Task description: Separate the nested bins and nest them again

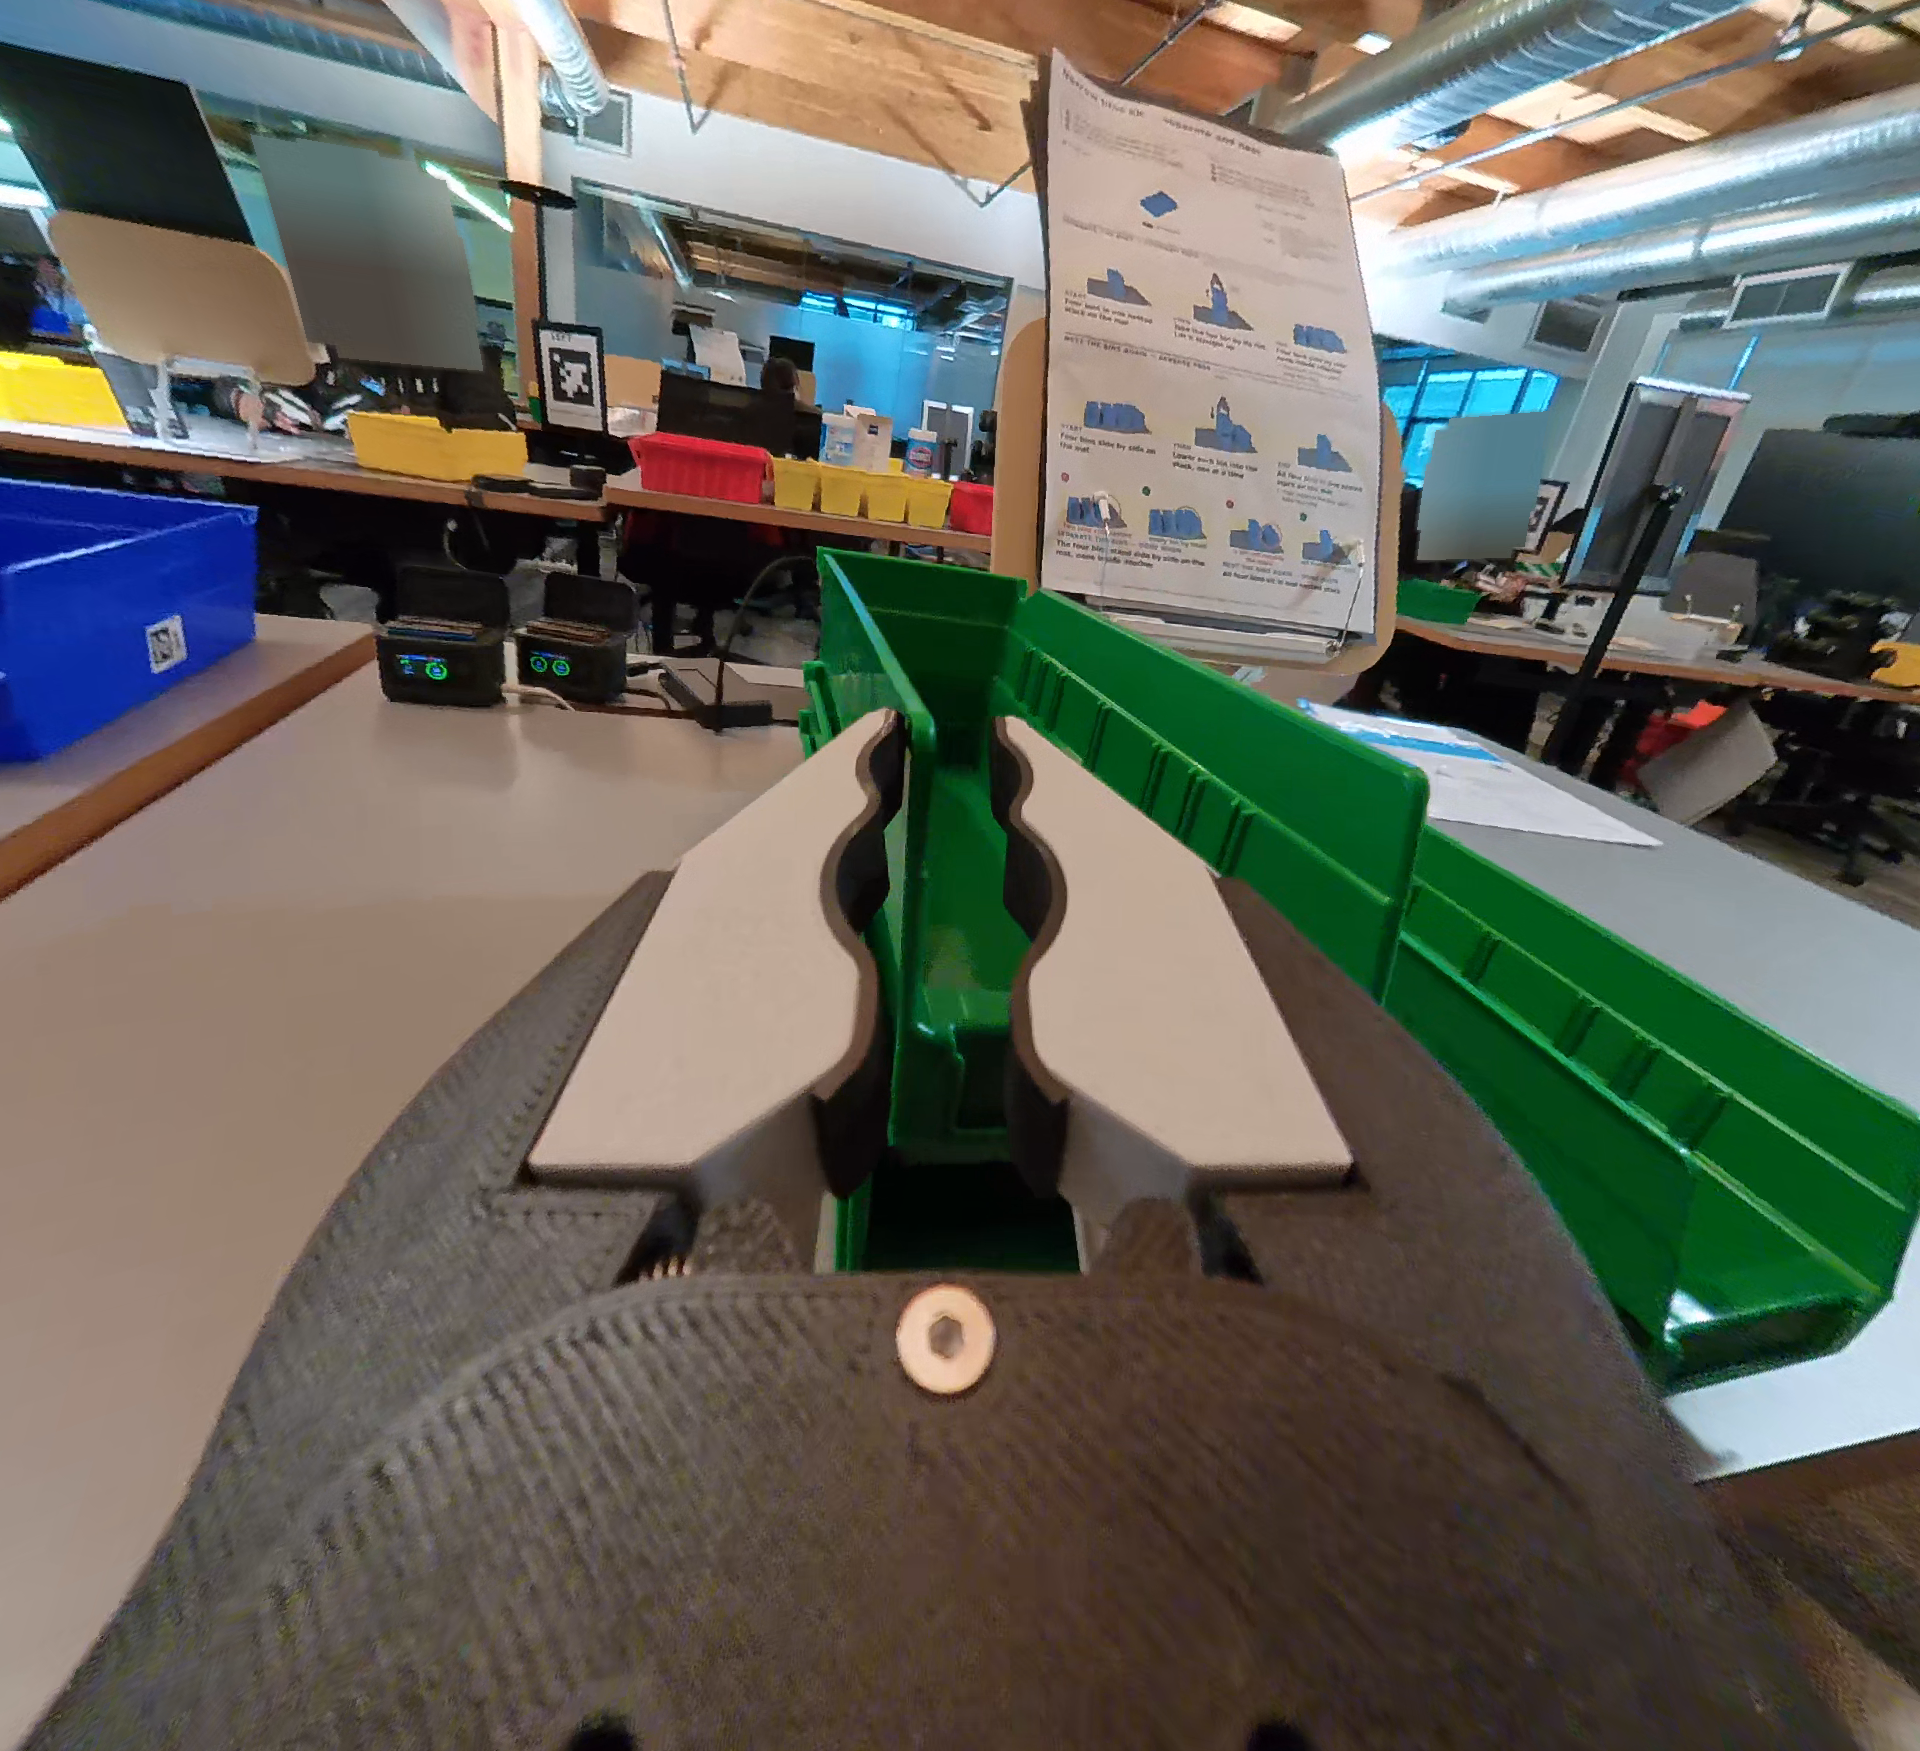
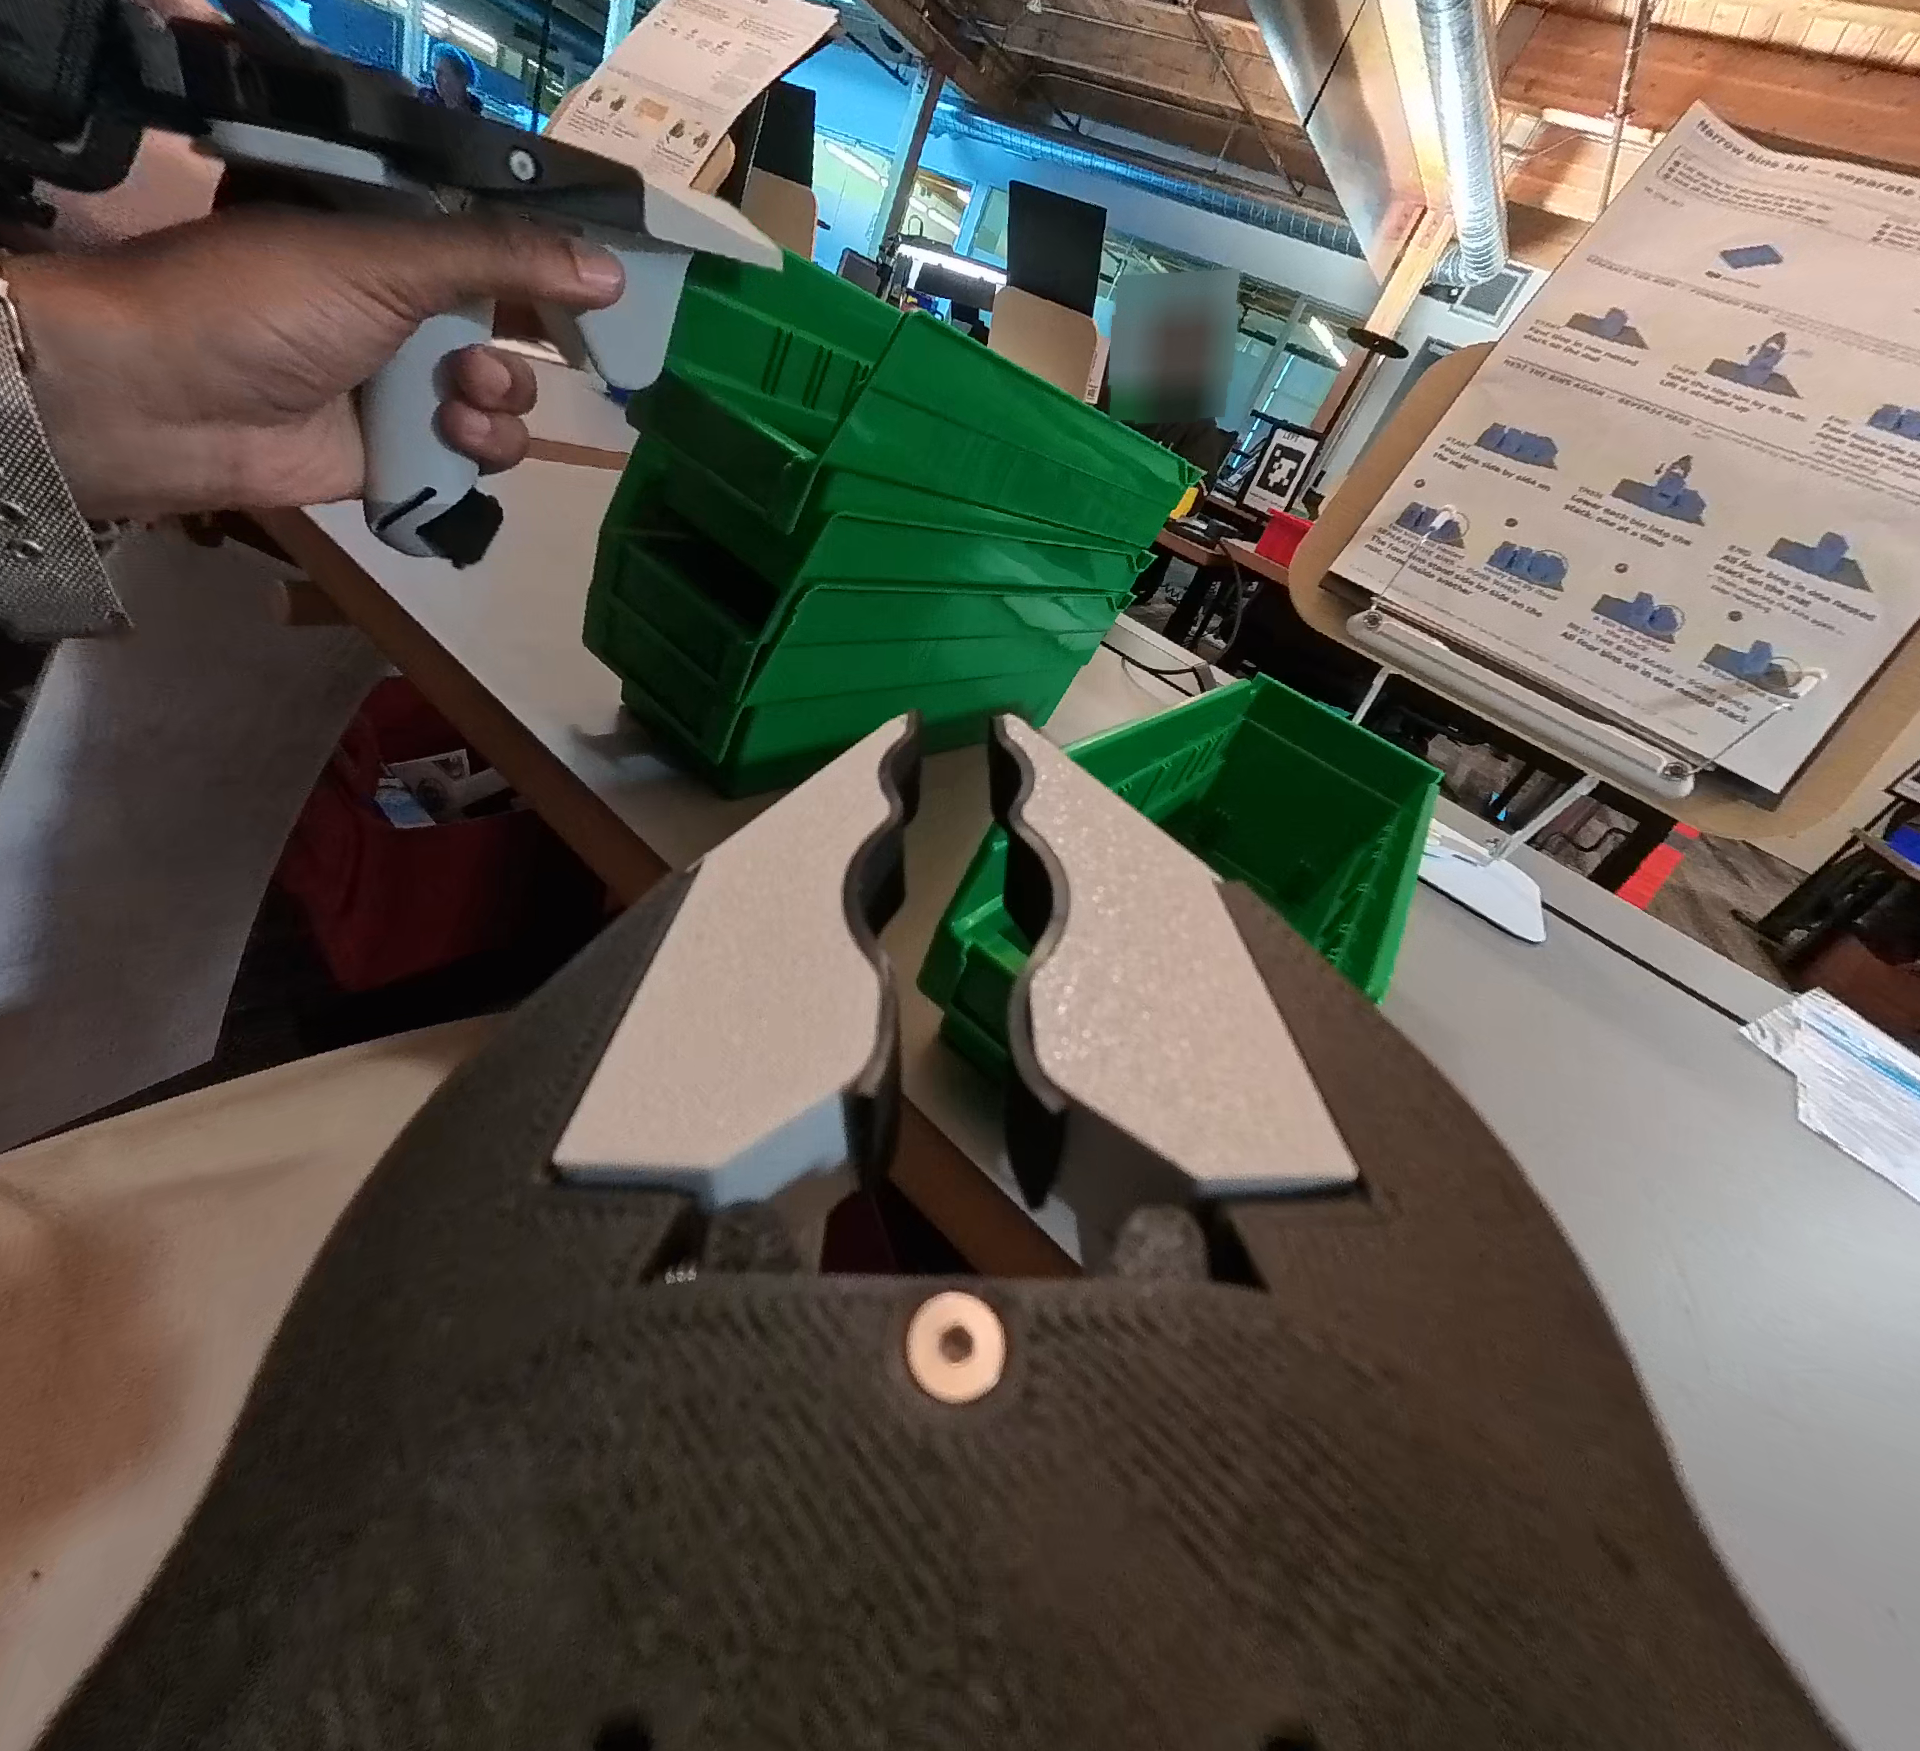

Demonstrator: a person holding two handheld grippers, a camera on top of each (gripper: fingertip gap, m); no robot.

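Up close in the left wrist view, the left gripper (image 1: 945, 735) straddles the near side wall of the top green bin (image 1: 1174, 745), one finger outside it and one inside; the gap between the fingers is narrow, but whether the pads actually pinch the wall I cannot tell. From the right wrist view the same gripper shows at about 10 o'clock, a hand (image 2: 239, 371) wrapped round its white handle, its tip over the upper rim of the stack of green bins (image 2: 883, 558). That stack stands on the grey desk (image 2: 1621, 1078), near its wooden edge; the top bin sits tilted and lifted at one end above the ones beneath it, and the exact count of bins is hard to read, perhaps four. A single green bin (image 2: 1278, 828) rests apart on the desk at roughly 1 o'clock from the right gripper (image 2: 951, 735), just beside the stack's foot. The right gripper holds nothing, its fingers set a small way apart, hanging above the desk edge short of both. At 2 o'clock a printed instruction sheet (image 2: 1662, 454) stands clipped on a board. At 9 o'clock in the left wrist view, a blue bin (image 1: 114, 610) sits on a neighbouring desk.
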